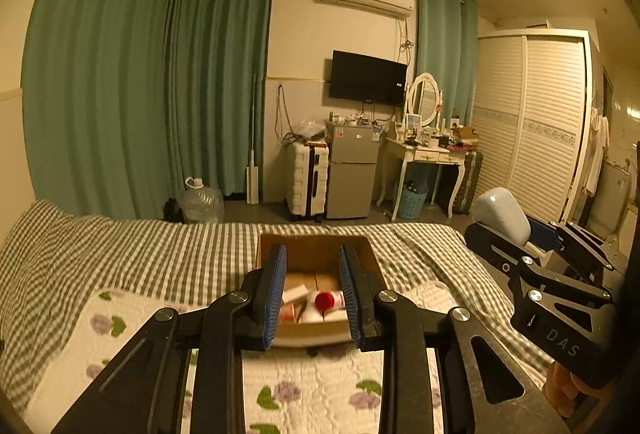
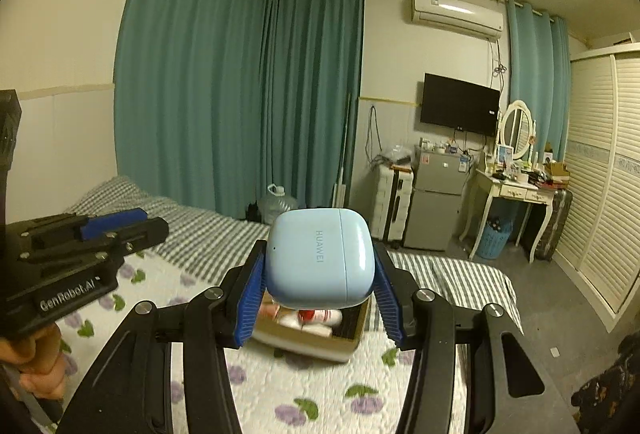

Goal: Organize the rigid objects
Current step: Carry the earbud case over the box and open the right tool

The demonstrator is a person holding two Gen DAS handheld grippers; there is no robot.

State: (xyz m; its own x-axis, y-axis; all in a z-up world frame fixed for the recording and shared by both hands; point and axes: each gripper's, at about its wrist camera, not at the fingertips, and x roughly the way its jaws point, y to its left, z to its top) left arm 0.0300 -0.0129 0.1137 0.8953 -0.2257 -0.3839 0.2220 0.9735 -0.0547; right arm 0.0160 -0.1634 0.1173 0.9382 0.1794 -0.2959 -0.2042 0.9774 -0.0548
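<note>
Right wrist view takes in the bed (image 2: pixel 192 222) first: a soft, yielding surface under a green-and-white checked sheet, with a quilted floral blanket (image 2: pixel 320 386) laid over the near part, puckered and printed with purple flowers. On that blanket sits the cardboard box (image 2: pixel 312 344), open-topped, matte brown, straight-walled; the left wrist view shows its floor partly filled with small white cartons and a white bottle with a red cap (image 1: pixel 325 300) lying on its side.

The right gripper (image 2: pixel 320 270) is closed about half its travel on the earbud case (image 2: pixel 320 258), a smooth, glossy, pale blue pebble with rounded corners and a lid seam, held in the air above the box. The ribbed blue pads (image 2: pixel 252 298) meet only its curved lower sides. The left gripper (image 1: pixel 312 290) is spread wide with nothing between its fingers, hovering in front of the box.

The likely trouble is slippage: hard gloss plastic on a curved flank gives the pads little to bite, so a tilt or a loosened squeeze could let the case squirt out and land on the blanket, not in the box. Released too high, it could strike the bottle, bounce or pop its lid. The box rests on soft bedding and may tip if nudged.
</note>
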